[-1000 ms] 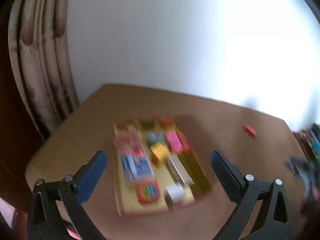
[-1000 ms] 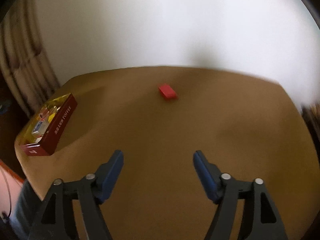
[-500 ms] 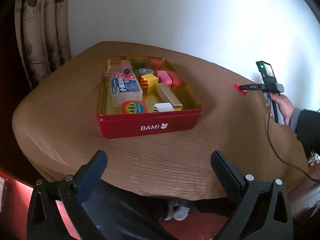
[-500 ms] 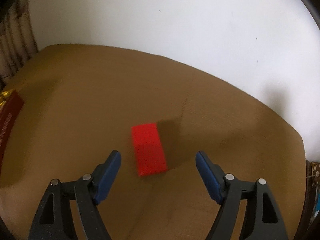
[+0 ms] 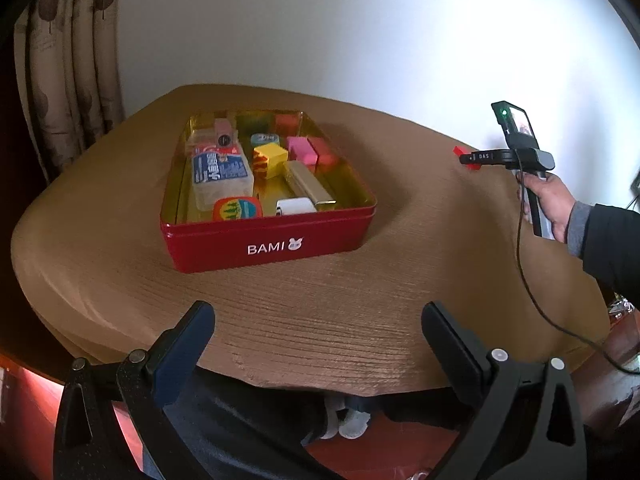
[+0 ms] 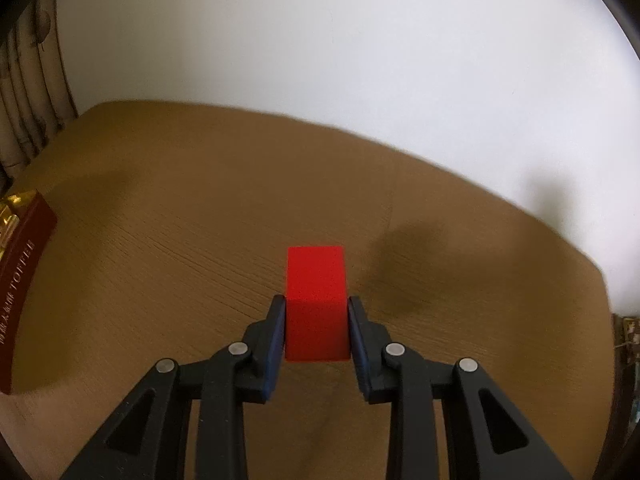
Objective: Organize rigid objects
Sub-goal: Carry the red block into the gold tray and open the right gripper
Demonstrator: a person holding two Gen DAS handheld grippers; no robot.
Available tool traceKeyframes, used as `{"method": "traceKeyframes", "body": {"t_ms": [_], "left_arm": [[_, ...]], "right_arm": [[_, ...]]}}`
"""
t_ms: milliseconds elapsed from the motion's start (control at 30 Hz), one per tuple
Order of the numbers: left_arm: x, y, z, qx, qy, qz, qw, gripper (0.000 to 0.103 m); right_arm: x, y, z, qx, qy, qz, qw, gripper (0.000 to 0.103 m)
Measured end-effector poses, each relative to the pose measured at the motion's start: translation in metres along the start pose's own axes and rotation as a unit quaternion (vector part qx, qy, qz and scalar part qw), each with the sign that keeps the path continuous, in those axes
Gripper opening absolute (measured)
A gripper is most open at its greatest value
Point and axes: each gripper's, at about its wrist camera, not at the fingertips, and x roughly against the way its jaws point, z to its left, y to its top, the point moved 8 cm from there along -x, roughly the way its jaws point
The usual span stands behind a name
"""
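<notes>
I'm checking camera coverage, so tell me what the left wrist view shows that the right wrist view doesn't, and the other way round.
Only the left wrist view shows the inside of the red tin with its blocks and packets, the open left gripper near the table edge, and the person's hand holding the right gripper from outside.

Only the right wrist view shows the right gripper with its pads pressed on both sides of the red block; its jaws have just been closing.

Both show the brown table, the white wall, the curtain, the tin and the red block.
</notes>
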Motion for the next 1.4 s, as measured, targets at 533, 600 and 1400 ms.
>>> {"method": "traceKeyframes", "body": {"t_ms": [533,600,1400], "left_arm": [[0.047,0.019,0.024,-0.002,0.069,-0.066,0.9954,0.102],[0.054,0.021,0.025,0.001,0.067,-0.072,0.9952,0.102],[0.071,0.029,0.061,0.044,0.102,-0.096,0.9892,0.102]], "right_arm": [[0.100,0.025,0.165,0.015,-0.020,-0.062,0.998,0.030],[0.113,0.031,0.187,0.020,-0.017,-0.066,0.997,0.030],[0.167,0.043,0.300,0.097,0.022,-0.085,0.991,0.030]]}}
